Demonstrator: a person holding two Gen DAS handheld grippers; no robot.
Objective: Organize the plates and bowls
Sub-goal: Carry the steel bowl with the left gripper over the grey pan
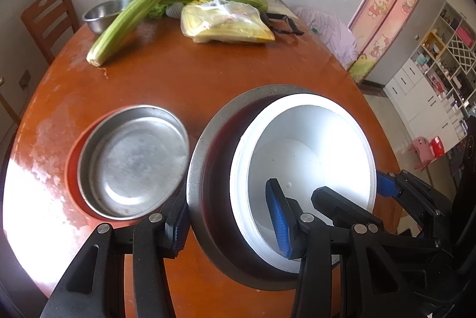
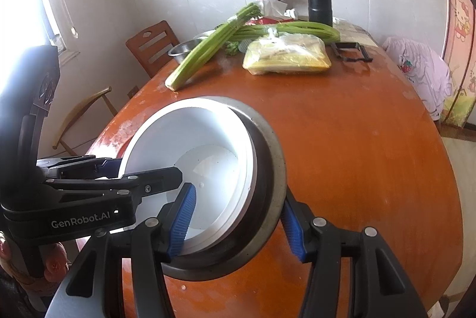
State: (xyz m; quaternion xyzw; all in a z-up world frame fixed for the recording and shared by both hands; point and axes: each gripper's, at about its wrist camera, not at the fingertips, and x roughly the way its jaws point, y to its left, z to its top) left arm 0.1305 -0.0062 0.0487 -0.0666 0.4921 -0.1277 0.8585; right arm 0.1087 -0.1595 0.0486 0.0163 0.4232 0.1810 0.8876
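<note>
Orange counter point(image 1: 208, 80): both hand-held grippers, left point(image 1: 233, 224) and right point(image 2: 238, 224), pinch the stacked bowls point(image 1: 297, 169) by opposite rims; steel plate point(image 1: 134, 160) sits beside.

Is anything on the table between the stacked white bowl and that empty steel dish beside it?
Nothing visible. The white bowl, nested in the metal pan, sits right next to the steel dish, with only bare table between them. The celery and bag lie farther back.

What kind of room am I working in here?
Most likely a home dining area: a round wooden table with celery and a metal plate on it, a wooden dining chair beside it, and cartoon-cat sliding doors behind.
</note>
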